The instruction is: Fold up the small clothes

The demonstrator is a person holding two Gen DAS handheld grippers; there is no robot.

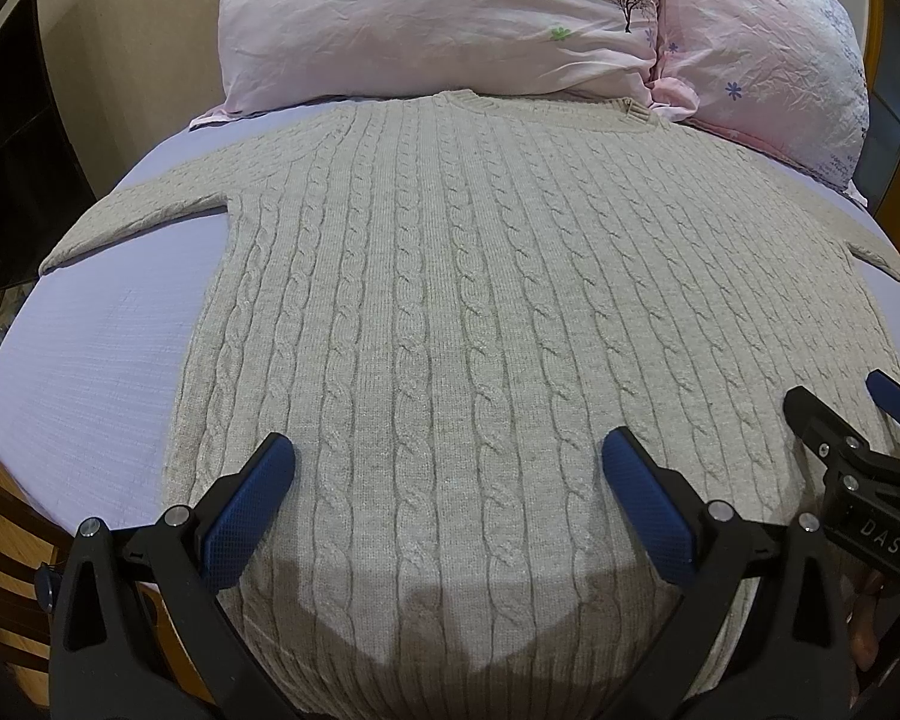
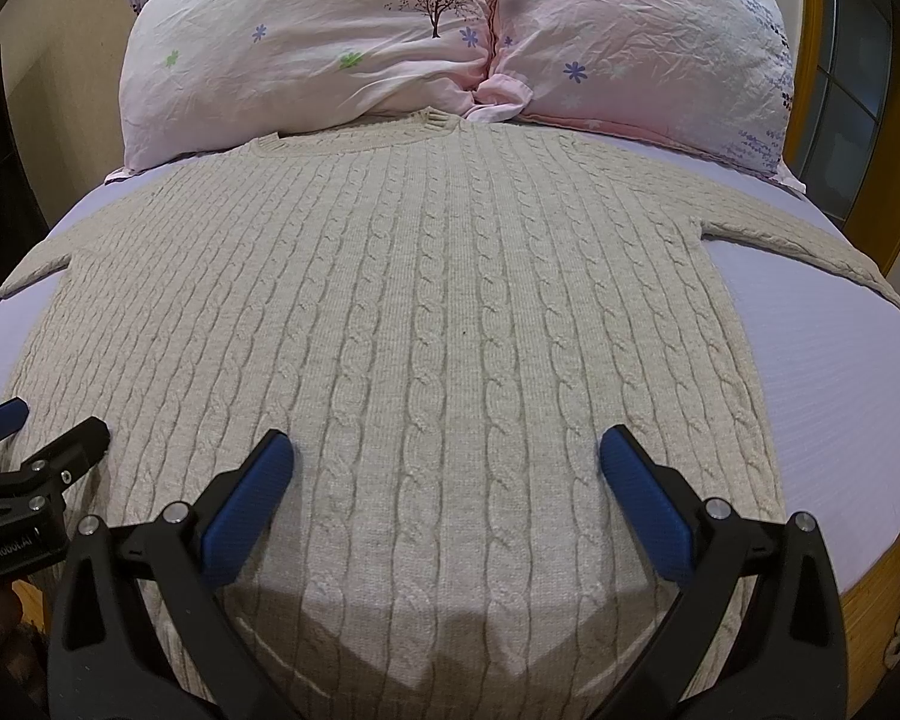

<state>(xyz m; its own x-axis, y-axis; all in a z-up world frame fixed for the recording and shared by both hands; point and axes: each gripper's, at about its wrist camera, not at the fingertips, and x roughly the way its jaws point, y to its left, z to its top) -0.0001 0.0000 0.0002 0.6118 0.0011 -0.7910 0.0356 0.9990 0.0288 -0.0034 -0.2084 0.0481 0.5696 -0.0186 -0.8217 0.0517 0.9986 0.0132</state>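
Note:
A beige cable-knit sweater point(image 1: 450, 276) lies flat on a lilac bed sheet point(image 1: 90, 348), collar toward the pillows and both sleeves spread out sideways. It also shows in the right wrist view point(image 2: 426, 300). My left gripper point(image 1: 448, 456) is open and empty, hovering over the sweater's lower left part near the hem. My right gripper point(image 2: 447, 453) is open and empty over the lower right part. The right gripper shows at the right edge of the left wrist view point(image 1: 840, 420); the left gripper shows at the left edge of the right wrist view point(image 2: 36, 438).
Two pink flowered pillows point(image 1: 438, 24) point(image 2: 648, 42) lie at the head of the bed behind the collar. The lilac sheet point(image 2: 840, 372) shows on both sides of the sweater. A wooden bed frame point(image 2: 870, 594) runs along the edges. A dark screen point(image 1: 12, 144) stands at far left.

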